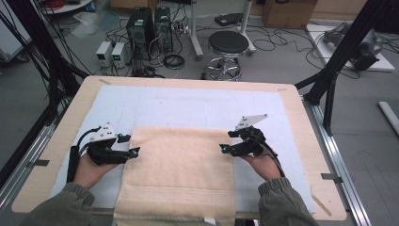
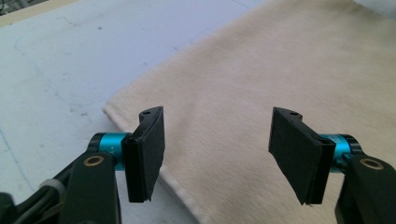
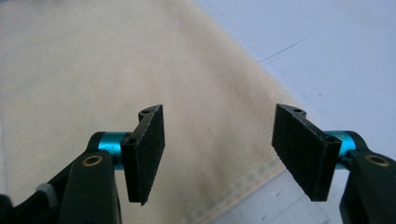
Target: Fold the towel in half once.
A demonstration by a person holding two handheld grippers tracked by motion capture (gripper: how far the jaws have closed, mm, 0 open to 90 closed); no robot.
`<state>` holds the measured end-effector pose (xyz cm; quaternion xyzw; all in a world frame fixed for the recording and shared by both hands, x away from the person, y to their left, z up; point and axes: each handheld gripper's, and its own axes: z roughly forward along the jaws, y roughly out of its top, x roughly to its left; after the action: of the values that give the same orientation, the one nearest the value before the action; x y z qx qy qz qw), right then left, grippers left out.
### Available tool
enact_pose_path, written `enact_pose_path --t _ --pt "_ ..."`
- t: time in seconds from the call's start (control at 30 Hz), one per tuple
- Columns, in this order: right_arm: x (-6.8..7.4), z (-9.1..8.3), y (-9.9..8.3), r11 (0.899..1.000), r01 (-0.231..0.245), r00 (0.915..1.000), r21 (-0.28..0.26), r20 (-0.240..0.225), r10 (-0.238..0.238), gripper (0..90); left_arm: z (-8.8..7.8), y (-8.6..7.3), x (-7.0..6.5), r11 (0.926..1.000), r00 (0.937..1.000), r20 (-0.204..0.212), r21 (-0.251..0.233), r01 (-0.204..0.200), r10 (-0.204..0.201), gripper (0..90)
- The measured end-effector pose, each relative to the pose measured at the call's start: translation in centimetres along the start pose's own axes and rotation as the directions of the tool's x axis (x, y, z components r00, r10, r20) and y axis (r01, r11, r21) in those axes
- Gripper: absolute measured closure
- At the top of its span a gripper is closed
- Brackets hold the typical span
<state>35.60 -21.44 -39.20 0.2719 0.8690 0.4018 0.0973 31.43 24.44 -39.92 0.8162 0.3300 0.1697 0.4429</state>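
A cream towel [image 1: 179,169] lies flat on the white mat [image 1: 188,106], its near end hanging over the table's front edge. My left gripper [image 1: 128,145] sits at the towel's left edge near the far corner, jaws apart with nothing between them. In the left gripper view the towel [image 2: 280,84] lies under the open gripper [image 2: 217,154], its corner just beyond the left pad [image 2: 149,154]. My right gripper [image 1: 227,141] is at the towel's right edge, also open and empty. In the right gripper view the towel's hemmed edge [image 3: 243,182] runs below the open gripper [image 3: 219,154].
The wooden table [image 1: 301,122] has bare mat to the left and right of the towel and behind it. Beyond the far edge stand a black stool [image 1: 228,44], computer towers [image 1: 141,26] and cables on the floor. Black frame posts [image 1: 343,52] rise at both sides.
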Motion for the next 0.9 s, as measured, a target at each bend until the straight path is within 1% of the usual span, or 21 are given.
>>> enact_pose_path --t 0.03,0.1,0.2,0.27,0.3,0.33,0.37,0.47,0.53,0.6,0.67,0.7,0.73,0.8,0.83,0.87,0.9 --pt "-0.2 0.1 0.2 1.000 -0.002 1.0000 -0.002 0.001 0.002 33.9 0.1 0.1 0.3 1.0000 1.0000 -0.007 0.009 0.001 -0.001 36.4" --pt "-0.5 0.3 0.5 1.000 -0.004 1.0000 0.005 0.004 0.004 33.0 0.4 0.3 0.6 0.9999 0.9998 -0.015 0.000 0.012 -0.012 36.3" --pt "-0.9 0.6 1.0 1.000 0.009 0.9999 0.012 0.011 -0.010 32.3 0.6 0.5 1.2 0.9997 0.9992 -0.034 -0.010 0.022 -0.022 36.6" --pt "-1.1 0.8 1.3 1.000 0.014 0.9998 0.025 0.016 -0.014 31.0 0.8 0.7 1.7 0.9996 0.9987 -0.042 -0.005 0.029 -0.029 36.9" --pt "-1.3 0.9 1.5 1.000 0.013 0.9997 0.024 0.021 -0.014 31.1 1.0 0.8 2.0 0.9993 0.9984 -0.044 -0.003 0.036 -0.036 37.2" --pt "-1.5 0.9 1.6 1.000 0.018 0.9995 0.012 0.027 -0.018 31.1 1.1 0.9 2.3 0.9989 0.9976 -0.051 -0.008 0.046 -0.046 37.3" --pt "-1.6 1.1 1.6 1.000 0.003 0.9996 0.015 0.026 -0.004 31.1 1.3 0.9 2.6 0.9986 0.9969 -0.060 -0.012 0.051 -0.052 37.5" --pt "-2.4 1.9 1.3 0.999 -0.004 0.9995 0.039 0.032 0.003 30.5 2.1 0.7 3.7 0.9963 0.9927 -0.085 -0.006 0.086 -0.086 37.9" --pt "-2.9 2.5 1.0 0.998 -0.015 0.9991 0.059 0.040 0.012 29.5 2.8 0.4 4.4 0.9931 0.9883 -0.099 0.006 0.117 -0.116 38.1" --pt "-3.4 3.0 0.7 0.997 -0.026 0.9987 0.067 0.046 0.023 28.4 3.5 0.1 4.9 0.9906 0.9847 -0.114 0.020 0.135 -0.132 40.7" --pt "-3.7 3.5 0.4 0.997 -0.038 0.9983 0.074 0.048 0.034 27.7 4.2 0.0 5.1 0.9901 0.9827 -0.131 0.032 0.137 -0.131 41.7" --pt "-3.9 3.8 0.3 0.996 -0.040 0.9983 0.077 0.046 0.036 27.4 4.6 0.0 5.2 0.9896 0.9825 -0.129 0.035 0.140 -0.134 42.1" --pt "-4.0 4.0 0.2 0.995 -0.045 0.9983 0.085 0.040 0.042 27.4 4.9 0.1 5.2 0.9905 0.9849 -0.124 0.051 0.128 -0.121 42.1" --pt "-4.2 4.5 -0.1 0.994 -0.048 0.9984 0.102 0.033 0.045 27.1 5.6 0.3 5.2 0.9903 0.9877 -0.112 0.074 0.118 -0.109 41.9" --pt "-4.3 4.8 -0.3 0.993 -0.047 0.9985 0.104 0.033 0.044 27.2 5.9 0.5 5.2 0.9890 0.9888 -0.103 0.089 0.118 -0.108 41.5" --pt "-4.4 5.1 -0.5 0.993 -0.053 0.9983 0.104 0.028 0.051 27.2 6.3 0.5 5.2 0.9887 0.9894 -0.105 0.101 0.111 -0.101 41.0" --pt "-4.5 5.3 -0.7 0.992 -0.065 0.9978 0.111 0.024 0.063 27.2 6.6 0.5 5.3 0.9865 0.9892 -0.106 0.118 0.114 -0.102 41.0"
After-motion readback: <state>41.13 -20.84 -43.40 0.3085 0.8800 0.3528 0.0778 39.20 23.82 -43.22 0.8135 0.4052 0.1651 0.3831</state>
